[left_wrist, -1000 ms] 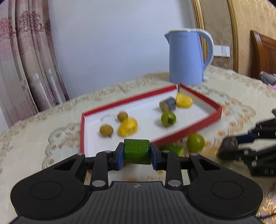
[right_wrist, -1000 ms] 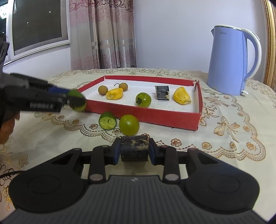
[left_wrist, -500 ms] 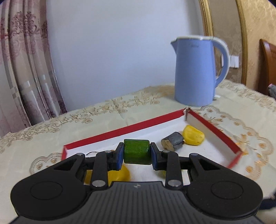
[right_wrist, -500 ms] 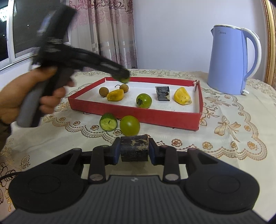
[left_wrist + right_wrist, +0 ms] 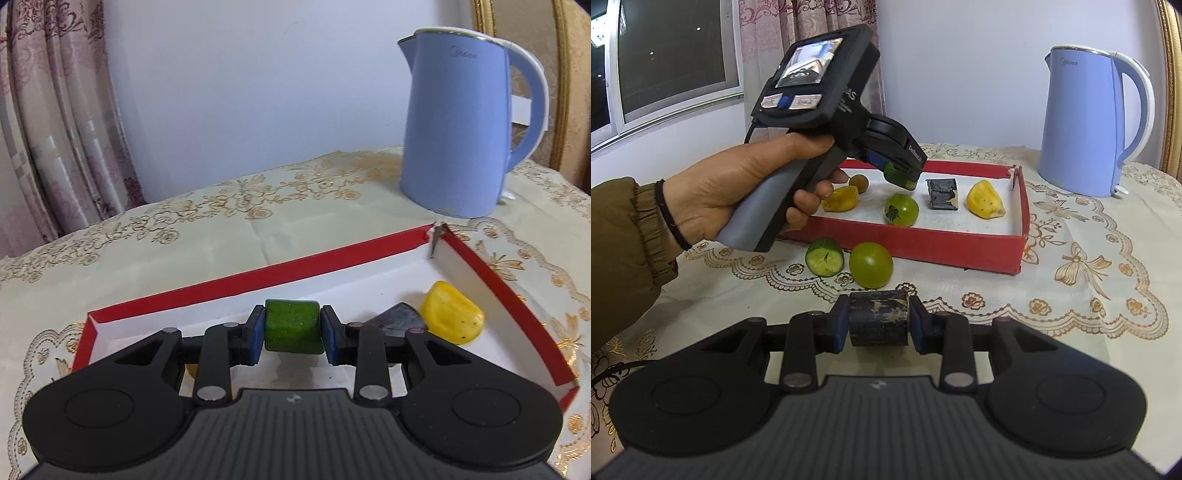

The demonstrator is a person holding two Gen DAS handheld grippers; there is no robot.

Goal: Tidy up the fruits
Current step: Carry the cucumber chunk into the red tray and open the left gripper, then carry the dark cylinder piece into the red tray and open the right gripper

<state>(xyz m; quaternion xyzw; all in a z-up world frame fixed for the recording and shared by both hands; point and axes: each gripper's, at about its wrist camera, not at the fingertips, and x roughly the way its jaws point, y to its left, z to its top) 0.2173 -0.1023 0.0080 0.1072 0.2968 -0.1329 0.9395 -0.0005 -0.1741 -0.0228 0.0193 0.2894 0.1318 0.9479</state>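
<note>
Over red tray (image 5: 236, 280): green cucumber chunk (image 5: 292, 326)

We wear an olive sleeve (image 5: 618, 236) with ribbed cuff and a black wristband (image 5: 670, 218); our black grippers (image 5: 900, 173) carry blue pads.

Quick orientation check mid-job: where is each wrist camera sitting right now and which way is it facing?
Left wrist: on the left gripper, above the red tray, facing the blue kettle; its fingers clamp a green cucumber piece.
Right wrist: on the right gripper, low over the tablecloth before the tray, clamping a dark chunk; the person's left hand shows.
Shared: tray, kettle, yellow fruit, cucumber piece.
</note>
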